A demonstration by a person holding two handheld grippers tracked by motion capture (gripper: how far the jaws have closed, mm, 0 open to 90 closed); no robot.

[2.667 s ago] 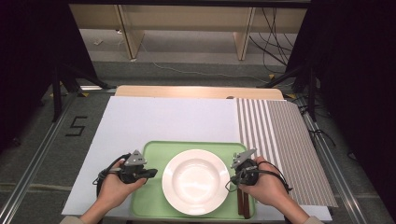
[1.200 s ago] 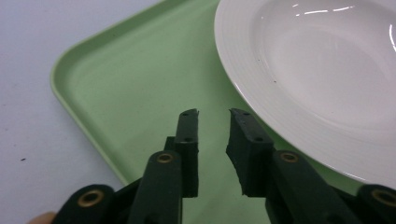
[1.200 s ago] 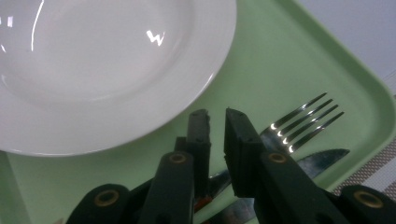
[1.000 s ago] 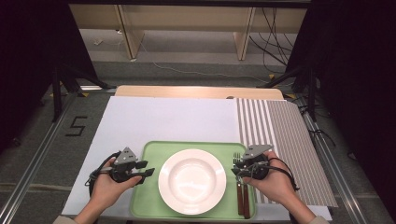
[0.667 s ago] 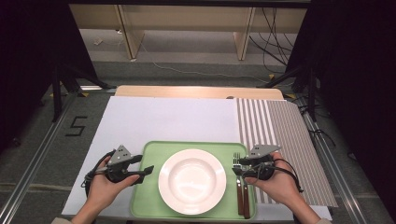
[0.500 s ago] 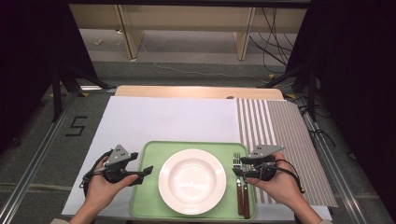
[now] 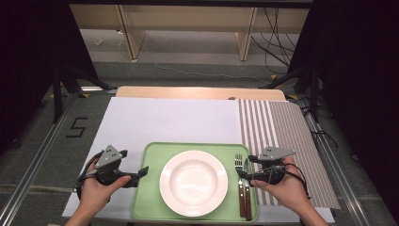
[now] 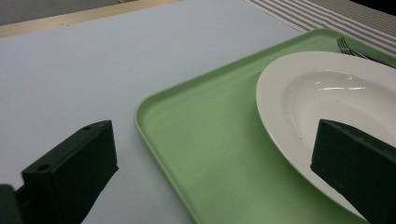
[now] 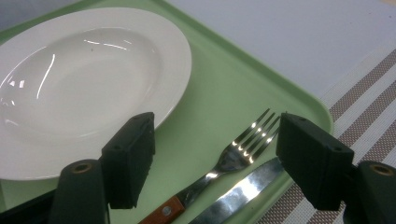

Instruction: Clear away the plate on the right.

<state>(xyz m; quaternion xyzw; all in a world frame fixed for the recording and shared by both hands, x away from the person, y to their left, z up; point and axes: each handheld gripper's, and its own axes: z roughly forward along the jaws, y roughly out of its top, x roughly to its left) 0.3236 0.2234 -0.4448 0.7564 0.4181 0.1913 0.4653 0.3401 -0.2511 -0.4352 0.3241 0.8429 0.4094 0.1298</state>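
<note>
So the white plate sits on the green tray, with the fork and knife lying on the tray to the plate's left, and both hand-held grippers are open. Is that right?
Not quite. The fork and knife lie to the right of the white plate, not its left, as the high view shows. The rest holds: the plate sits on the green tray, and the left hand-held gripper and right hand-held gripper are both open, having just opened with nothing between the jaws.

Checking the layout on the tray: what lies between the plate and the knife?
The fork lies between the plate and the knife, on the green tray, clear in the high view and the right gripper view.
</note>
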